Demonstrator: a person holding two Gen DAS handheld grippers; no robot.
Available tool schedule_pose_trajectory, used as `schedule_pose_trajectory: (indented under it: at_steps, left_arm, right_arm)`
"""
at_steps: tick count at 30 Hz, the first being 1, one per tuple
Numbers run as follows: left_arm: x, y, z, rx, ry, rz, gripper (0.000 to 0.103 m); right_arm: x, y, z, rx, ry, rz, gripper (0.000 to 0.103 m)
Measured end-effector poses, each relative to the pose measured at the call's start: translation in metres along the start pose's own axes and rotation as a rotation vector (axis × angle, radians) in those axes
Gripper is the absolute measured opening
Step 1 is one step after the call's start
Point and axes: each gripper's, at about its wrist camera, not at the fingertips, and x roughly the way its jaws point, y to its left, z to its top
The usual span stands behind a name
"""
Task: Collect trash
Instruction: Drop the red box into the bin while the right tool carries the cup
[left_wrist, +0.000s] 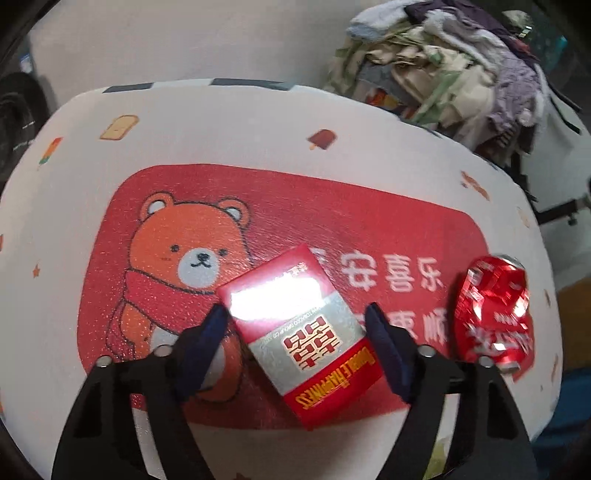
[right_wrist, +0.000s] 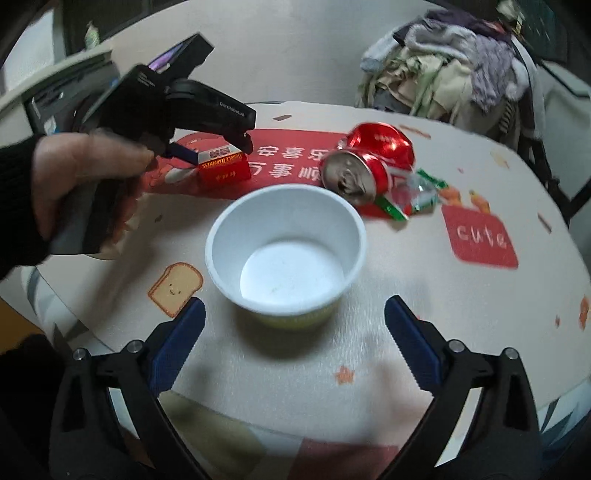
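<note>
Both wide: left gripper (left_wrist: 297, 321) straddling glossy boxy cigarette pack (left_wrist: 295, 332), right gripper (right_wrist: 293, 321) before round cup (right_wrist: 286, 247).

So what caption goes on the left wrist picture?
Open left tool around a red box, crushed can beside it.

Hovering over a white tablecloth (left_wrist: 258, 125) printed with a red panel and an orange cartoon bear (left_wrist: 184, 266). Left gripper (left_wrist: 295, 317) spread wide, blue-padded fingers (left_wrist: 384, 343) flanking a red-and-silver cigarette pack (left_wrist: 299, 332), lying tilted, glare across its top. Just right, a crushed red soda can (left_wrist: 495, 314). Far right beyond the table, a heap of crumpled clothes (left_wrist: 454, 62).
</note>
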Motion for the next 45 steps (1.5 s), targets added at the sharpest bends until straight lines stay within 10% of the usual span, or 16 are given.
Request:
schedule_pose_trajectory:
  at_steps: [8,10,35,45]
  left_arm:
    - [-0.021,0.006,-0.034,0.139,-0.003,-0.074,0.065]
    - [-0.028,0.008,-0.044,0.164,-0.006,-0.083,0.064]
    - [-0.156,-0.007,-0.237,0.463,-0.064,-0.213,0.061]
    - [-0.154,-0.007,-0.327,0.554,0.039,-0.213,0.061]
  right_arm:
    - [0.025,0.006,0.019,-0.046,0.006,-0.027,0.095]
    - [0.026,0.006,0.021,-0.043,0.007,-0.020,0.077]
    - [-0.086,0.026,-0.039,0.014,-0.053,0.025,0.077]
    - [-0.116,0.034,-0.076,0.027,-0.059,0.043,0.077]
